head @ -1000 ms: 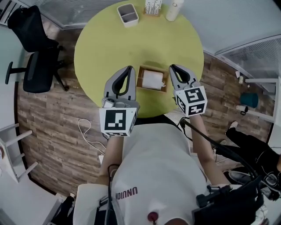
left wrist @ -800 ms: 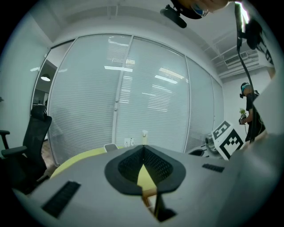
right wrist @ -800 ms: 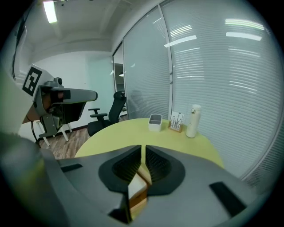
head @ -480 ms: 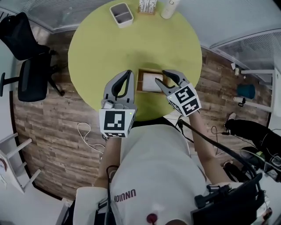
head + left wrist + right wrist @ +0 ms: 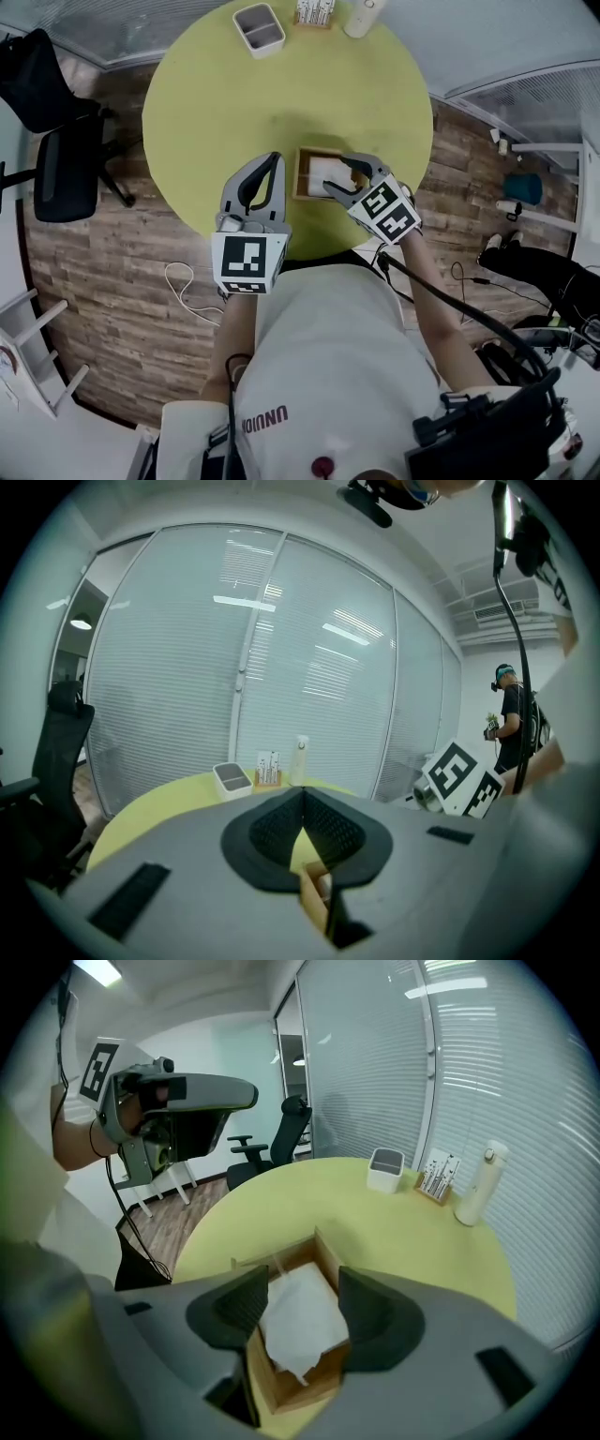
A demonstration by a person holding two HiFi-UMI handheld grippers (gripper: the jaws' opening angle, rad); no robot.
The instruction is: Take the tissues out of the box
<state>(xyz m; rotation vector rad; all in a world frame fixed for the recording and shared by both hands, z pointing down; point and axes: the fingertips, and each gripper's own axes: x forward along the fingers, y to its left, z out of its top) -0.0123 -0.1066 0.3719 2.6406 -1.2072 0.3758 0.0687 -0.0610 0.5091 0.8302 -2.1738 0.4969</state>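
Note:
An open wooden box (image 5: 305,175) (image 5: 323,1258) sits near the front edge of the round yellow-green table (image 5: 281,94). White tissues (image 5: 322,169) (image 5: 302,1321) lie in it. My right gripper (image 5: 341,176) (image 5: 302,1290) tilts down over the box. Its jaws have just been opening and now stand open on either side of the tissues, pads not pressing. My left gripper (image 5: 274,159) (image 5: 301,797) hovers just left of the box, shut and empty, and a corner of the box shows below its tips.
At the table's far edge stand a white container (image 5: 260,26) (image 5: 385,1168), a small card holder (image 5: 316,13) (image 5: 437,1181) and a white bottle (image 5: 361,19) (image 5: 476,1194). A black office chair (image 5: 56,122) stands left of the table. Cables lie on the wood floor (image 5: 178,281).
My right gripper has tipped down and moved left over the box, and its jaws have gone from shut to open. The left gripper has sunk a little.

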